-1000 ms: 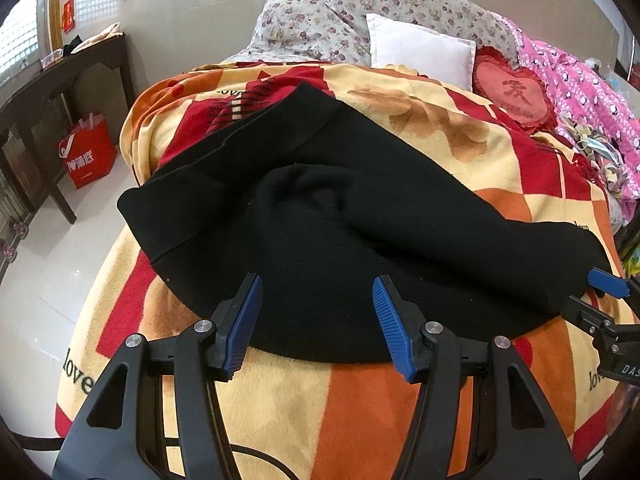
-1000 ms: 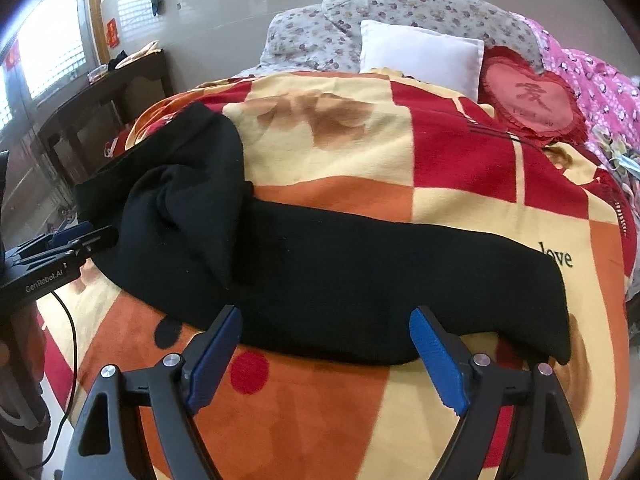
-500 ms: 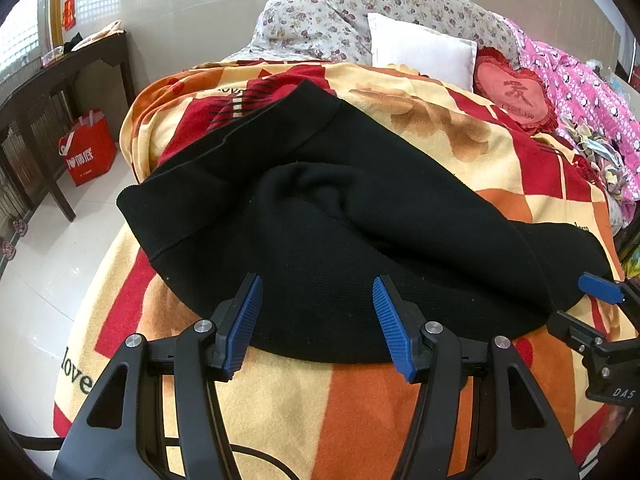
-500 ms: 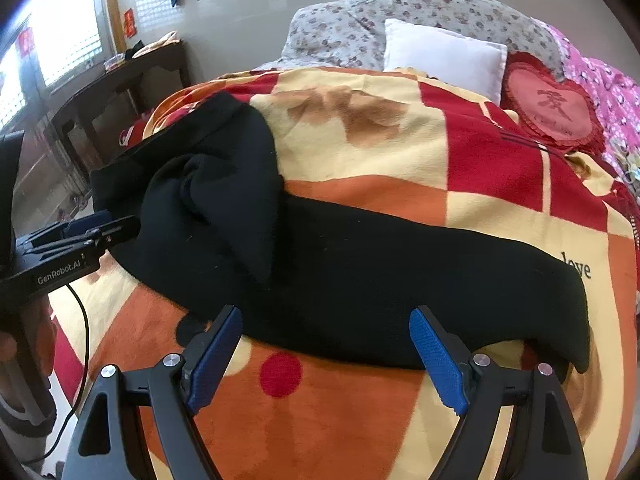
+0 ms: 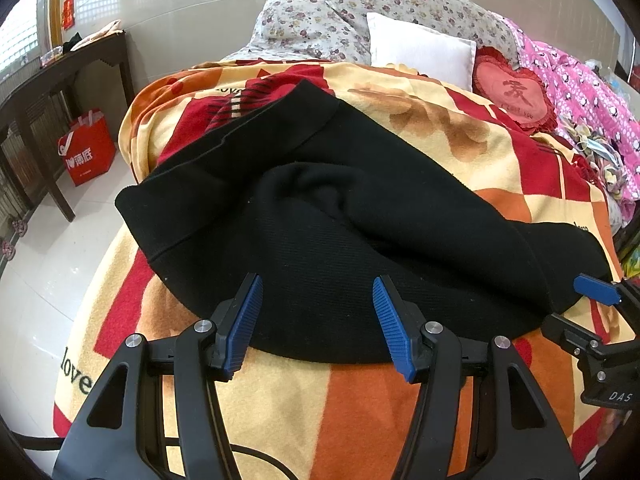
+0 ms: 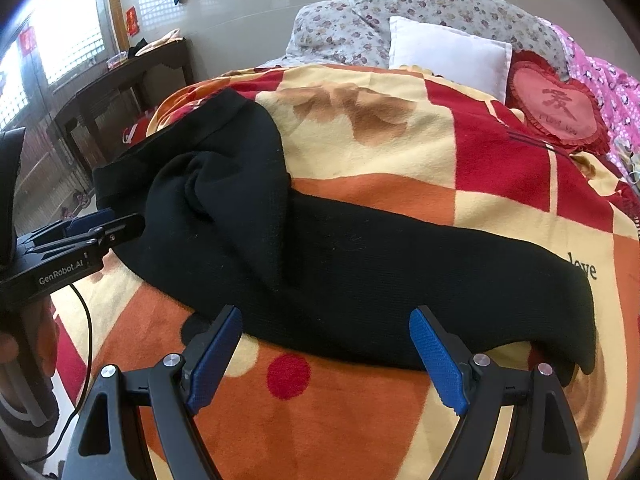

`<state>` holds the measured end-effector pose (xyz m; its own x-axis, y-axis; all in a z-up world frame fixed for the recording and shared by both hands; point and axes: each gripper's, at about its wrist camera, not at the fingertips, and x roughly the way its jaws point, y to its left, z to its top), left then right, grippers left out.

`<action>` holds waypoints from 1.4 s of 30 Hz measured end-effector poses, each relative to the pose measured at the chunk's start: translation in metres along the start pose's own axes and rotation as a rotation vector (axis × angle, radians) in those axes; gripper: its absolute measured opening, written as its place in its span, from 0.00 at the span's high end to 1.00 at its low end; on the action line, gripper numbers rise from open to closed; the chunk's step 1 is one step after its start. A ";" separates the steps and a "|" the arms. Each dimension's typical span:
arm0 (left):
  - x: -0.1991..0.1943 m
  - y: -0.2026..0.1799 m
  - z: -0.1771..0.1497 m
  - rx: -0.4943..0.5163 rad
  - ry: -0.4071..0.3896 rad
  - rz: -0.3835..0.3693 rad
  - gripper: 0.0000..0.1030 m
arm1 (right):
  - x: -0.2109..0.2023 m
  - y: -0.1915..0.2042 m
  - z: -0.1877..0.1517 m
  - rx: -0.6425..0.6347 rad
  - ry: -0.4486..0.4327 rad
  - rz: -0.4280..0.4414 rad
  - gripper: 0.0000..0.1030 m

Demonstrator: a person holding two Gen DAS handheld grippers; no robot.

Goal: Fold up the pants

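Black pants [image 5: 320,216] lie across a red, orange and yellow blanket [image 5: 280,400] on a bed, waistband at the left, legs stretched to the right [image 6: 440,272], with a bunched fold near the seat. My left gripper [image 5: 318,312] hovers open just above the pants' near edge at the waist end, nothing between its blue pads. My right gripper [image 6: 326,344] stands open over the near edge of the legs, also holding nothing. Each gripper shows at the edge of the other's view.
Floral pillows [image 5: 320,20], a white cushion [image 5: 416,52] and a red heart cushion [image 5: 512,96] sit at the bed's head. Pink bedding [image 5: 580,92] lies at the right. A dark wooden table [image 5: 52,80] and red bag [image 5: 88,148] stand on the tiled floor left.
The right wrist view has shifted slightly, so the pants sit further right in it. The left gripper has kept still. Both stay open.
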<state>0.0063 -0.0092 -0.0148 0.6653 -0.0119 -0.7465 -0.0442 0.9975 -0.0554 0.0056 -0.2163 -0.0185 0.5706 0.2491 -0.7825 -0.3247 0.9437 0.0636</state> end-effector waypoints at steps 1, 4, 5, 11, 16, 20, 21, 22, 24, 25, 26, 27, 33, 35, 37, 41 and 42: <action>0.000 0.000 0.000 0.000 0.000 0.001 0.44 | 0.001 0.000 0.000 0.000 0.002 0.003 0.18; 0.000 0.000 0.000 -0.003 0.001 0.000 0.44 | 0.003 0.001 0.001 0.005 0.001 0.017 0.19; 0.000 0.000 0.000 -0.003 0.001 0.000 0.44 | 0.004 0.001 0.001 0.007 0.001 0.021 0.20; 0.001 -0.001 0.000 -0.003 0.005 0.001 0.44 | 0.007 0.005 0.003 0.004 -0.001 0.033 0.23; 0.004 0.001 0.000 -0.009 0.011 -0.001 0.44 | 0.010 0.008 0.004 0.007 -0.002 0.057 0.25; 0.006 0.003 0.000 -0.011 0.016 0.000 0.44 | 0.015 0.012 0.008 0.009 0.001 0.091 0.34; 0.006 0.004 0.000 -0.012 0.016 0.000 0.44 | 0.016 0.013 0.008 0.009 0.002 0.100 0.34; 0.007 0.004 0.000 -0.014 0.017 0.000 0.44 | 0.017 0.014 0.009 0.008 0.002 0.106 0.35; 0.008 0.006 0.000 -0.018 0.021 -0.003 0.44 | 0.022 0.016 0.011 0.008 0.000 0.111 0.39; 0.008 0.006 0.000 -0.019 0.021 -0.004 0.44 | 0.024 0.015 0.012 0.012 -0.002 0.111 0.44; 0.009 0.006 0.000 -0.020 0.021 -0.003 0.44 | 0.026 0.014 0.013 0.020 -0.003 0.111 0.49; 0.009 0.007 0.001 -0.020 0.021 -0.003 0.44 | 0.028 0.013 0.014 0.029 -0.003 0.118 0.51; 0.013 0.010 0.001 -0.023 0.030 0.002 0.44 | 0.041 0.013 0.026 -0.013 -0.023 0.111 0.84; 0.015 0.013 0.002 -0.028 0.036 -0.001 0.44 | 0.041 0.012 0.037 -0.048 -0.039 0.066 0.88; 0.015 0.016 0.004 -0.036 0.034 0.000 0.44 | 0.040 0.014 0.054 -0.104 -0.061 -0.006 0.90; 0.013 0.026 0.008 -0.066 0.033 -0.006 0.44 | 0.046 0.013 0.095 -0.180 -0.116 -0.124 0.92; 0.012 0.029 0.008 -0.073 0.032 -0.008 0.44 | 0.049 0.012 0.106 -0.193 -0.129 -0.150 0.92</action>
<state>0.0194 0.0200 -0.0199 0.6416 -0.0233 -0.7667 -0.0941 0.9896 -0.1088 0.1095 -0.1701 0.0094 0.7103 0.1467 -0.6885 -0.3601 0.9161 -0.1763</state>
